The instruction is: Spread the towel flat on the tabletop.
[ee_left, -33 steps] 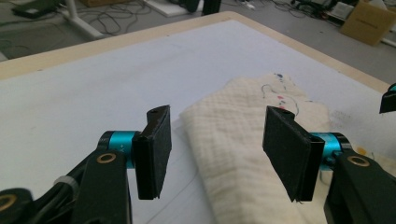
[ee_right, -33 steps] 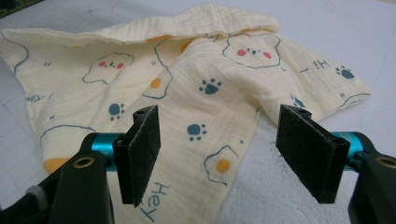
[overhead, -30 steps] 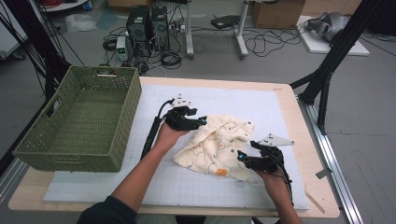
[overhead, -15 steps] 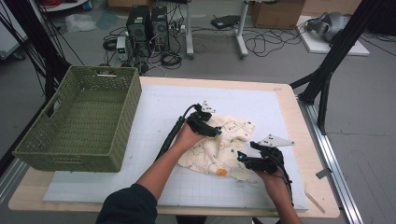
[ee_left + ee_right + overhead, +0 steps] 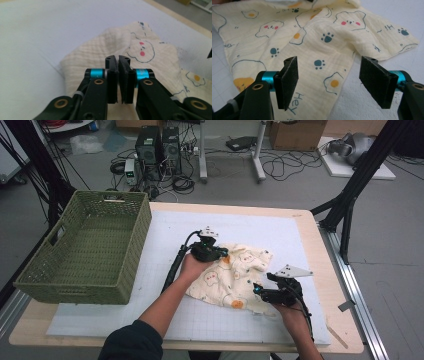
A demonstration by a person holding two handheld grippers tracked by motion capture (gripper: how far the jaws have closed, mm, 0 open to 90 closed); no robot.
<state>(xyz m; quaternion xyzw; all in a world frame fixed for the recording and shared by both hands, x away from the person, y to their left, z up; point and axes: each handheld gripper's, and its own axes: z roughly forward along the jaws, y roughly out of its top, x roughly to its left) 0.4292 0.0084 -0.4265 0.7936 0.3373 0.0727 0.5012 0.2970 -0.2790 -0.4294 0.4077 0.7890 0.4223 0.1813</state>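
A cream cloth (image 5: 235,272) printed with eggs, paws and bear faces lies rumpled on the white grid mat (image 5: 150,320). My left gripper (image 5: 223,253) rests at the cloth's far left edge. In the left gripper view its jaws (image 5: 117,60) have just closed and stand pad to pad over a raised fold of the cloth (image 5: 150,55); I see no fabric between them. My right gripper (image 5: 256,290) sits at the cloth's near right corner. In the right gripper view it (image 5: 329,61) stands open, with the cloth (image 5: 312,37) spread flat beneath and beyond the pads.
A green woven basket (image 5: 75,287) stands at the table's left side. The wooden table edge (image 5: 345,340) runs close on the right. Black stand legs (image 5: 345,215) rise past the far right corner. Computers and cables lie on the floor beyond.
The left hand moved right along the cloth's far edge and settled lower on it. The cloth now lies flatter and more spread out. The right hand stayed put.
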